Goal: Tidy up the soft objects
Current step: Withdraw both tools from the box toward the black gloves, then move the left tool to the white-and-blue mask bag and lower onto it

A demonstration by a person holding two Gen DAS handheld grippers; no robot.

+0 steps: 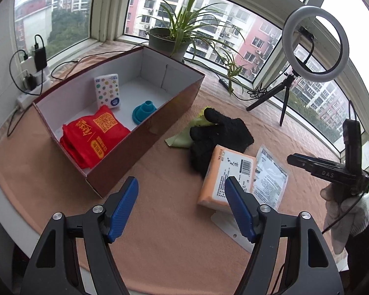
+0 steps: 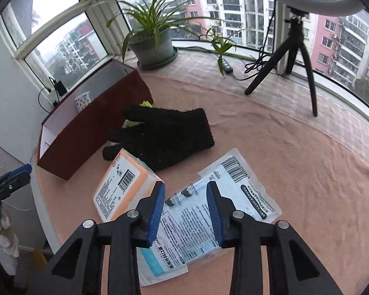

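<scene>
A dark red box (image 1: 145,132) holds a red cloth bag (image 1: 93,135), a white tissue pack (image 1: 107,91) and a blue funnel (image 1: 142,111). On the cloth to its right lie a black glove (image 1: 221,132) over a green cloth (image 1: 184,137), an orange tissue pack (image 1: 223,174) and a clear mask packet (image 1: 270,179). My left gripper (image 1: 182,206) is open, above the table just left of the orange pack. My right gripper (image 2: 185,209) is open over the mask packet (image 2: 233,196), beside the orange pack (image 2: 125,186) and glove (image 2: 169,132).
A potted plant (image 1: 169,39) stands behind the box. A ring light on a tripod (image 1: 315,46) stands at the back right. Chargers and cables (image 1: 34,68) lie at the far left. The box (image 2: 86,127) shows left in the right wrist view.
</scene>
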